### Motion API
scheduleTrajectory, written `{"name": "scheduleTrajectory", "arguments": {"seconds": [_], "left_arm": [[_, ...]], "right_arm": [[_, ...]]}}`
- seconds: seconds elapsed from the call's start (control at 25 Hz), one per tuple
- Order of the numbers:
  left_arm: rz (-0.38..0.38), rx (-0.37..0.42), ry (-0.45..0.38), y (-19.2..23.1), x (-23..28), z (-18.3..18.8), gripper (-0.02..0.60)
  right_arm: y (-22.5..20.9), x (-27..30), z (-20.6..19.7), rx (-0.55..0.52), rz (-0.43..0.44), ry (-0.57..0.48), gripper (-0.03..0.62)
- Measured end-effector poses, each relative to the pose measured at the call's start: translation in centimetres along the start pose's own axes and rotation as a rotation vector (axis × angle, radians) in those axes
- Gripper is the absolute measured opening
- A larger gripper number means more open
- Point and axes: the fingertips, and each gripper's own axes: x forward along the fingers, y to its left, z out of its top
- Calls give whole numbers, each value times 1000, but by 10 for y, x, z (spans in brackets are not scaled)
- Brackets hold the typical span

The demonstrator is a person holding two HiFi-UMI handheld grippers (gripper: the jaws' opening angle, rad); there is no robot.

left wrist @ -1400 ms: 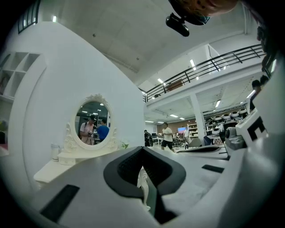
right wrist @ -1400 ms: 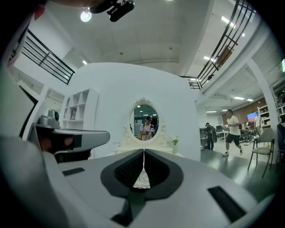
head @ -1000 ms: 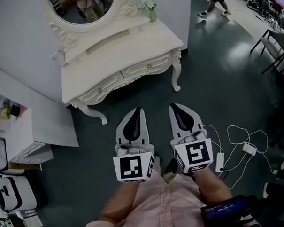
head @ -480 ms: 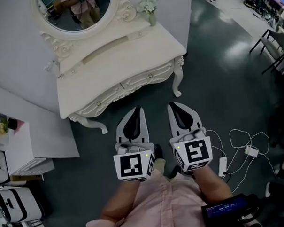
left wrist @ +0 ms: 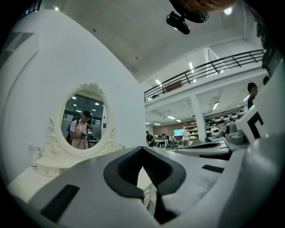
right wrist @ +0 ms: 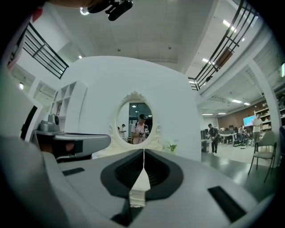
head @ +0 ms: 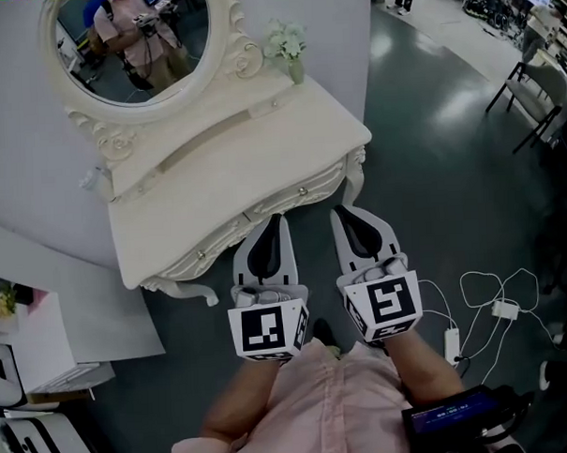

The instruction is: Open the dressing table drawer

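A cream dressing table (head: 225, 167) with an oval mirror (head: 130, 44) stands against the white wall, straight ahead. Its carved drawer front (head: 282, 200) has a small knob (head: 303, 190); a second knob (head: 202, 254) sits further left. My left gripper (head: 276, 219) points level at the drawer front, jaws together and empty, with its tip just short of the table's edge. My right gripper (head: 343, 212) is alongside, shut and empty, tip close to the table's right front leg (head: 358, 171). The left gripper view shows closed jaws (left wrist: 142, 148) below the mirror (left wrist: 83, 118). The right gripper view shows the same (right wrist: 143, 151).
A small vase of flowers (head: 290, 47) stands on the tabletop by the mirror. White cables and adapters (head: 493, 306) lie on the dark floor at the right. A white shelf unit (head: 44, 335) is at the left, a chair (head: 531, 88) far right. People stand in the background.
Both grippers have moved forward side by side toward the dressing table. The table now sits closer and lower in the head view, with the tips near its drawer front. Both stay shut.
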Motion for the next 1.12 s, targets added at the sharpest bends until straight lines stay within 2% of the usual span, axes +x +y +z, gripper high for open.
{"name": "scheduleTrajectory", "arguments": {"seconds": [0.28,0.56,1.12], "left_arm": [[-36,-4,-4,17,25,-4,21],[-42,-18,12,13,34,-10,21],[-12,-29,108,35,145,-50,21]], "right_arm": [[-2,27,1,-7,-30,-2,18],[-13,29,-3,-4,-46,13,18],[-80,129,-39,49,-9,102,18]]}}
